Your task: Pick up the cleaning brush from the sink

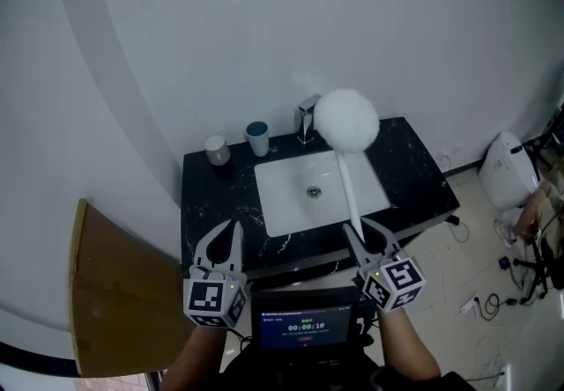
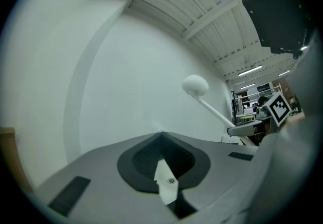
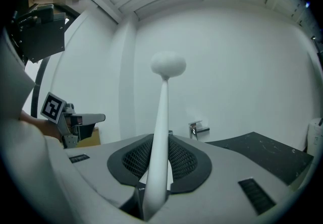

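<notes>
The black stone bench [image 1: 414, 178] stands against a pale wall and carries everything the task concerns. Set into it is the white sink [image 1: 282, 195], the biggest container here. Its basin shows only the drain, nothing else lying in it.

The cleaning brush [image 1: 348, 121] is out of the sink and in the air. Its long white handle slants up from the near edge of the bench, and its round fluffy head hangs over the back of the basin, in front of the tap [image 1: 307, 116]. The pickup therefore looks done; what is left, at most, is to keep the brush steady or carry it off.

The right claw [image 1: 366, 238] is clamped on the lower end of the handle, which runs straight up between its jaws in the right gripper view. The left claw [image 1: 225, 244] hovers at the front left of the bench, well apart from the brush, its jaws together with nothing in them.

Two small cups stand near each other on the bench behind the sink's left corner: a grey cup [image 1: 217, 150] and a teal cup [image 1: 257, 138]. Whether they hold anything cannot be told from here.
</notes>
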